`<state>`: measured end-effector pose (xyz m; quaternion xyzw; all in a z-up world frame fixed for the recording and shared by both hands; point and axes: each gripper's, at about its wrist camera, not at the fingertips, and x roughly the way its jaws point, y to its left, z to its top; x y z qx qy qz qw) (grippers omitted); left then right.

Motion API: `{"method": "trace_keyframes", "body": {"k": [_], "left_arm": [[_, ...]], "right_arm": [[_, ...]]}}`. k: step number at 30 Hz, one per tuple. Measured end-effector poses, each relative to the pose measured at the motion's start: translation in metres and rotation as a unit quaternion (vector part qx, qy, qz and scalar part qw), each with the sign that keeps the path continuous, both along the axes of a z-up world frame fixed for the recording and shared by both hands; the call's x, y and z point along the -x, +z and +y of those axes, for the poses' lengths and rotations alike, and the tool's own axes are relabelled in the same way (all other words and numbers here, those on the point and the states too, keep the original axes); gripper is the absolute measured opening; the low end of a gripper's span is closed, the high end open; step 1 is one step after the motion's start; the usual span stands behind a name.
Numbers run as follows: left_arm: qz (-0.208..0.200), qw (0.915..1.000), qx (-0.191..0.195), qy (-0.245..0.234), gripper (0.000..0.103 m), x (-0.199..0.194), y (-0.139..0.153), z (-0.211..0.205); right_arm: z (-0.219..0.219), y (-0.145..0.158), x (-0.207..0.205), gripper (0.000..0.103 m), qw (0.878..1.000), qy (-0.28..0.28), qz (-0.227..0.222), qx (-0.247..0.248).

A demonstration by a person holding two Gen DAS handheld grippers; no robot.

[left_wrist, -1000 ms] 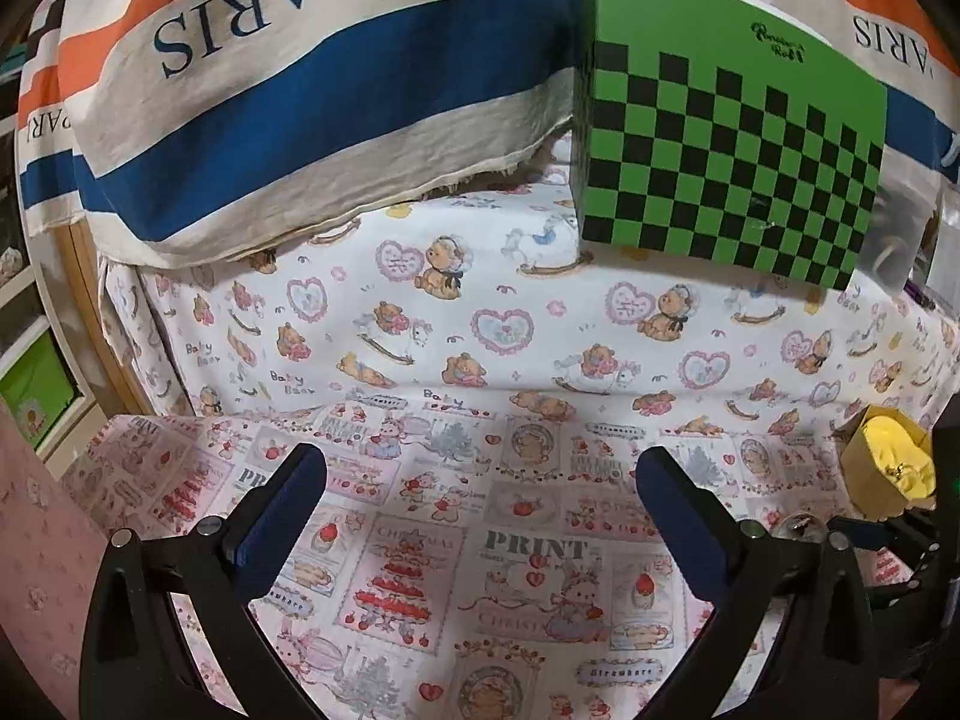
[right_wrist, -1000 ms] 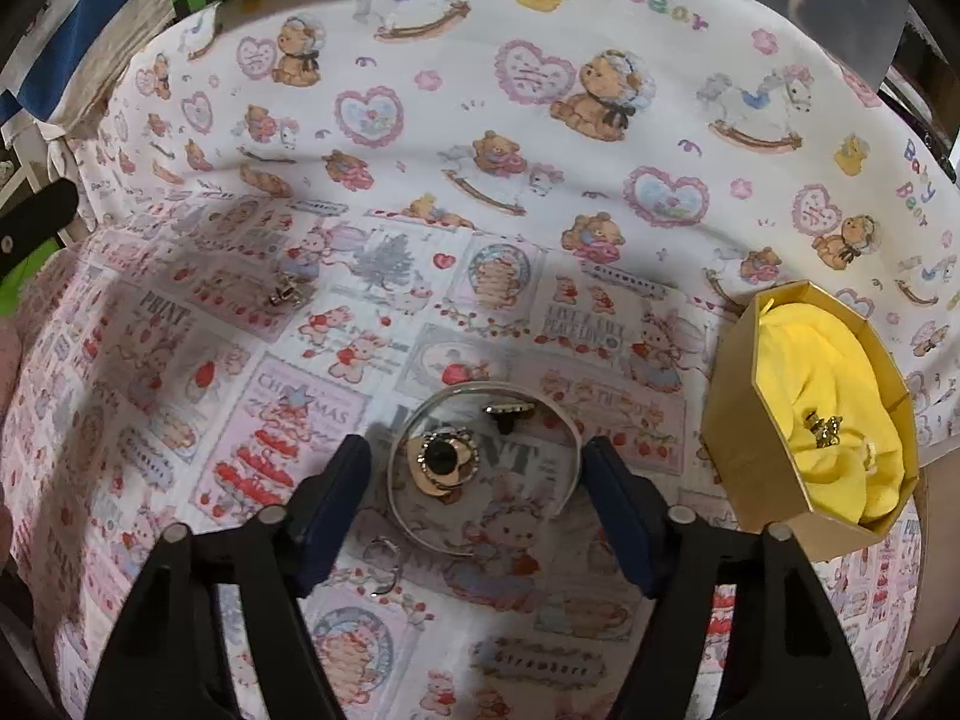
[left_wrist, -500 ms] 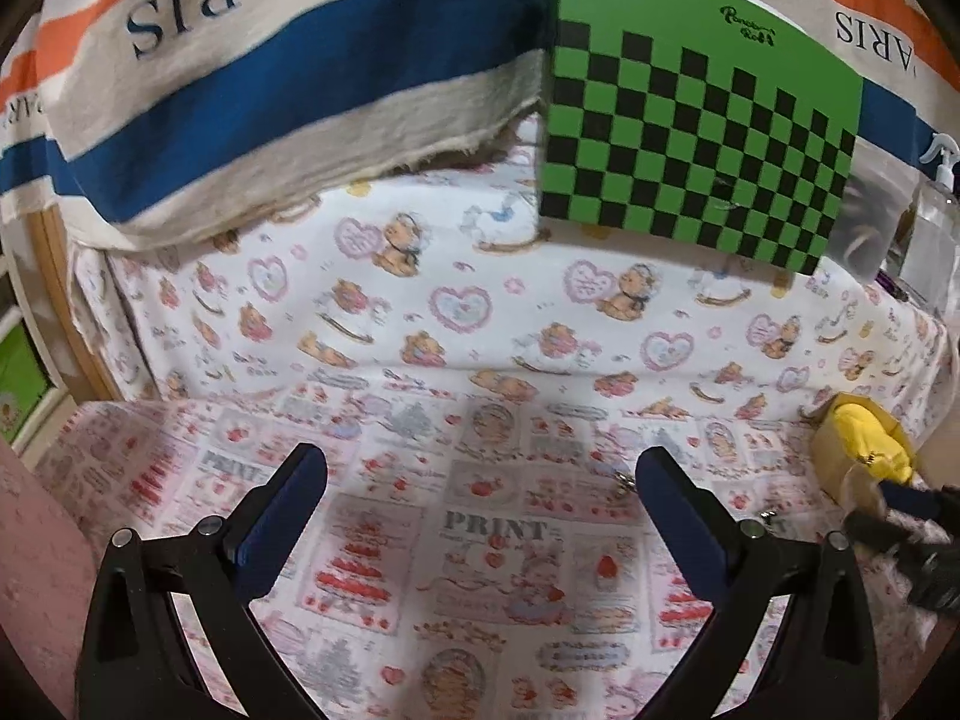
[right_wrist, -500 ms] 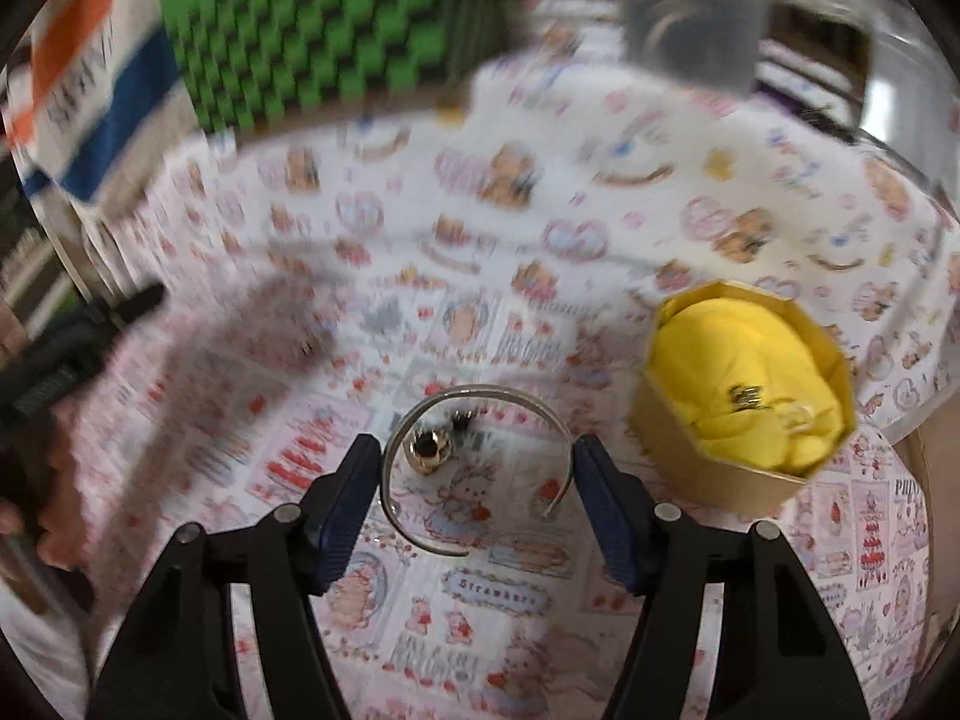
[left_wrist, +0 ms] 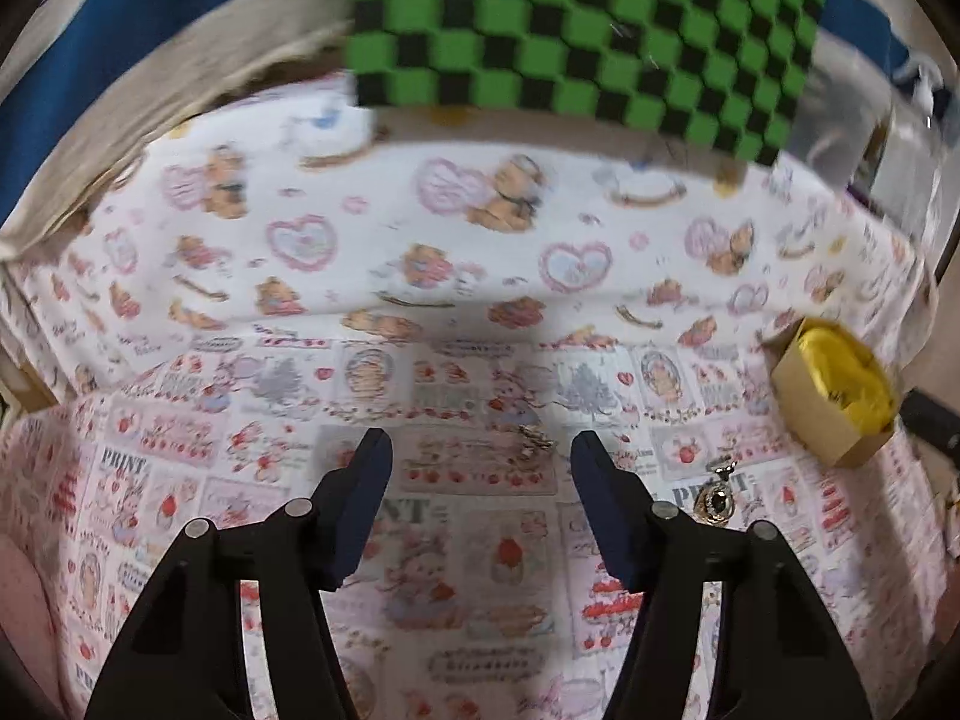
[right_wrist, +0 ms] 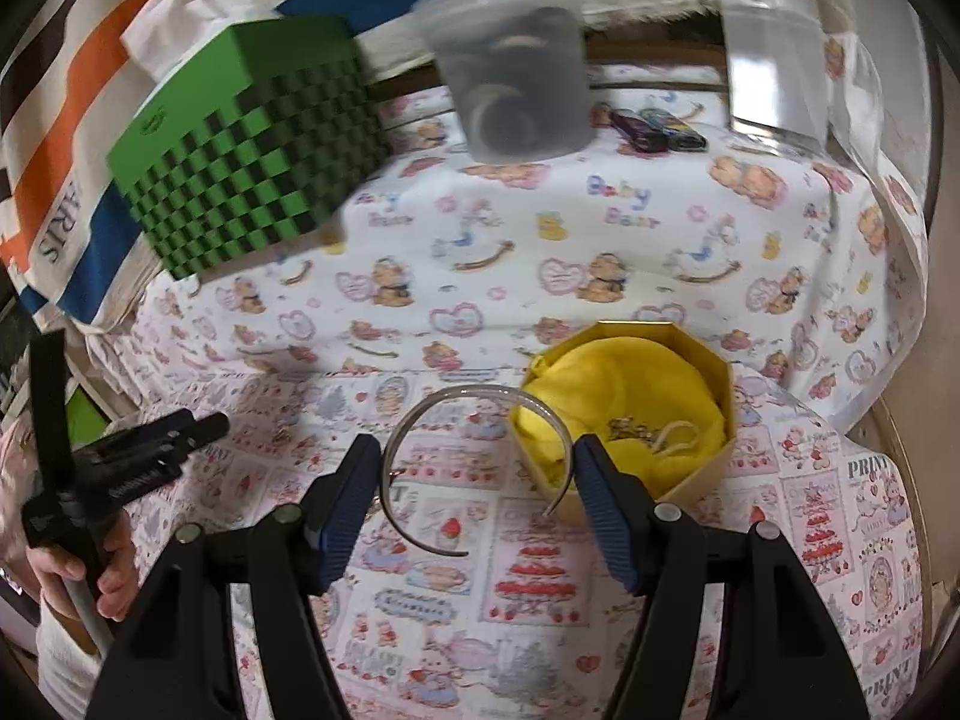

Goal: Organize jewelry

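Note:
My right gripper is shut on a silver open bangle and holds it above the cloth, just left of the gold octagonal box with yellow lining. A small gold piece lies in the box. My left gripper is open and empty, low over the cloth. A small earring lies just ahead between its fingers. A gold ring with a dark stone lies right of its right finger. The box also shows in the left wrist view.
A green checkered box stands at the back left, with a striped PARIS bag behind it. A clear plastic cup and dark small items sit at the back. The left gripper shows in the right wrist view.
My right gripper has lifted the bangle off the cloth and carried it towards the gold box. My left gripper has moved forward and right towards the earring, its jaws narrower.

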<state>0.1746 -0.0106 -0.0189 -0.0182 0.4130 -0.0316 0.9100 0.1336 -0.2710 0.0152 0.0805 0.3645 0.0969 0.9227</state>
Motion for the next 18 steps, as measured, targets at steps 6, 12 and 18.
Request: {"method": "trace_keyframes", "body": {"k": [6, 12, 18], "left_arm": [[0.041, 0.9991, 0.005, -0.004, 0.04, -0.018, -0.019, -0.012], [0.047, 0.9988, 0.006, -0.01, 0.03, -0.03, -0.021, -0.019], [0.065, 0.9979, 0.004, 0.001, 0.02, -0.047, -0.03, -0.024]], "right_arm": [[-0.015, 0.002, -0.003, 0.064, 1.0, -0.014, 0.001, -0.017], [-0.029, 0.001, -0.005, 0.064, 0.999, -0.034, 0.004, -0.037], [-0.035, 0.006, -0.003, 0.057, 0.998, -0.034, -0.004, -0.044]]}}
